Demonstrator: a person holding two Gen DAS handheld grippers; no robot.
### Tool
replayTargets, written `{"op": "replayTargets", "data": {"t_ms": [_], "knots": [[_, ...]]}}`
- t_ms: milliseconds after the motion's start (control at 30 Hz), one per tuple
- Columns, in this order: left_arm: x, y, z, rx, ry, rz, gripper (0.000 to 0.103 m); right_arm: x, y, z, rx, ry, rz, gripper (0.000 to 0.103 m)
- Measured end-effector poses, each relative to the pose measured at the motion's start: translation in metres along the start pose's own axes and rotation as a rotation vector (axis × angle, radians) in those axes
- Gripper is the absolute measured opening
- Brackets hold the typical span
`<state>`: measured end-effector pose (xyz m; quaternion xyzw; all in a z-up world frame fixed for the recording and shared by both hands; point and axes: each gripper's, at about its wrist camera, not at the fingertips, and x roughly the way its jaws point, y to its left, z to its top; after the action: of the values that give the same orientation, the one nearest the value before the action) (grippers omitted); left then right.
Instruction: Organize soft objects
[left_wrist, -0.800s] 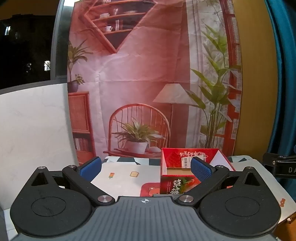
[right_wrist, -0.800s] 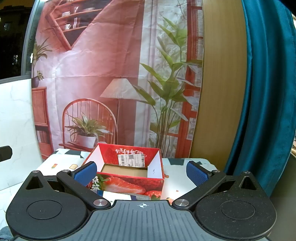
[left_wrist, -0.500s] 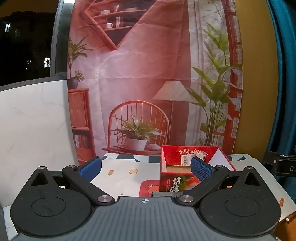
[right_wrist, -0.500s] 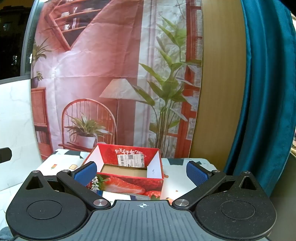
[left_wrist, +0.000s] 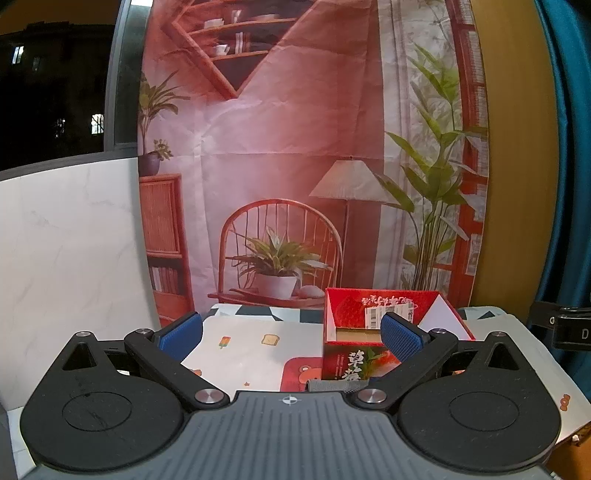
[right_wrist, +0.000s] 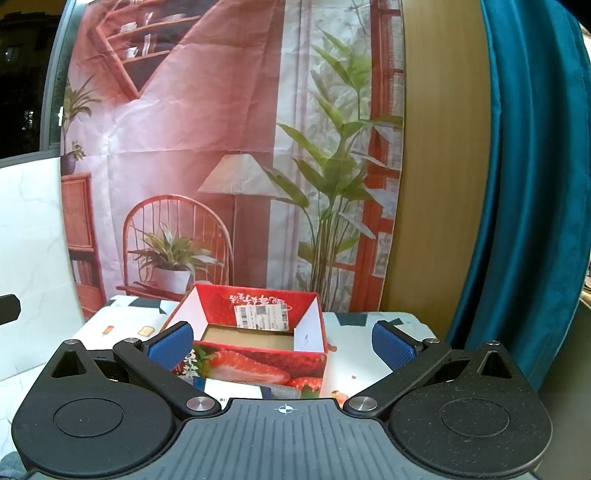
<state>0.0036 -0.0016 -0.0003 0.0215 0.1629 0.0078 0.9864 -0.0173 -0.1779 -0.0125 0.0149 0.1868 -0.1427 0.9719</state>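
Here both claws stand spread wide with nothing between their blue pads: the left gripper (left_wrist: 291, 332) looks over the patterned tablecloth (left_wrist: 243, 350), and the right gripper (right_wrist: 282, 341) faces the red strawberry box (right_wrist: 258, 354) almost squarely. The box sits open-topped on the far middle of the table, and what shows of its cardboard floor is bare. The soft things themselves barely show: a strip of grey fabric (left_wrist: 334, 386) lies just near of the box in the left view, and something white and folded (right_wrist: 232, 389) lies near of it in the right view. I judge the step to be the first pick-up. To do it well, tip a claw down over one piece, bite a bunched fold rather than a flat edge, and keep the box wall clear of the pads
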Motion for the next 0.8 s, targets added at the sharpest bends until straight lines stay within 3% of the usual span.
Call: {"op": "replayTargets", "data": {"t_ms": [800], "knots": [[0.001, 0.0, -0.001, -0.002, 0.007, 0.0, 0.103, 0.007, 0.028, 0.004, 0.003, 0.005, -0.004, 0.103]]}}
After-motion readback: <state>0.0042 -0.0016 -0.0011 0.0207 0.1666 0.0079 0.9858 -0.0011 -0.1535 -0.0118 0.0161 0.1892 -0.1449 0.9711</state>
